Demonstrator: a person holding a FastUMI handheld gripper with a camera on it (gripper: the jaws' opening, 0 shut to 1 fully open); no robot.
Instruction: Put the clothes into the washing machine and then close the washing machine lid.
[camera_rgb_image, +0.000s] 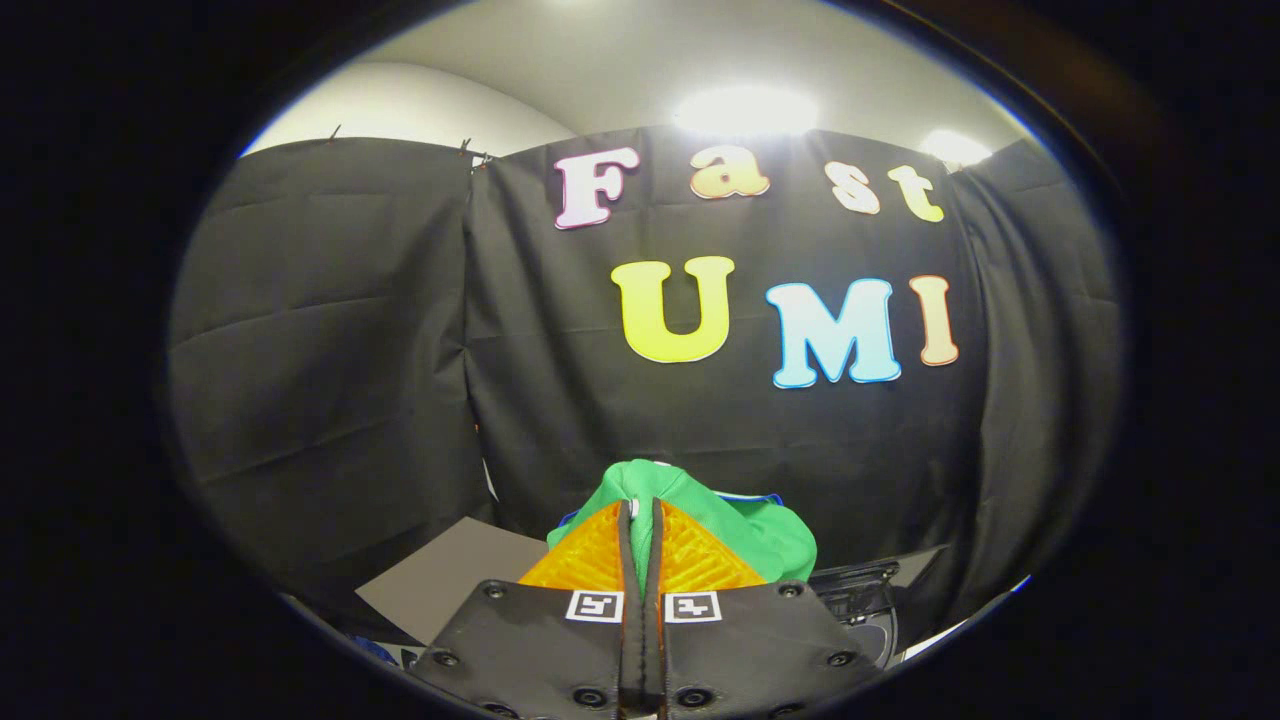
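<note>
Closest to the camera are the two black plates of the claw (641, 535), each with a small square marker on it. Ahead of the plates sit its two orange fingers (590, 555). The fingers are almost together, with a thin fold of green cloth (745, 525) squeezed between them. So the claw is closed tight on the cloth and holds it up in the air.

The green cloth bunches up over the fingertips and hangs down on the right side of the fingers. A thin blue edge shows on it. It is soft and floppy, so I think it has to be pinched hard like this or it would slip out. Lifting it high probably keeps it from dragging on anything.

Low down, to the right of the fingers and under the cloth, there is a dark, shiny thing with a black rim (865, 595). It may be the washing machine with its top open, but too little shows to be sure. To the left of the fingers lies a flat grey board (455, 575). Black curtains stand all around at the back, and two bright lights shine above them.

The cloth is not in the machine yet. The hanging part could catch on the dark rim on the way in.
</note>
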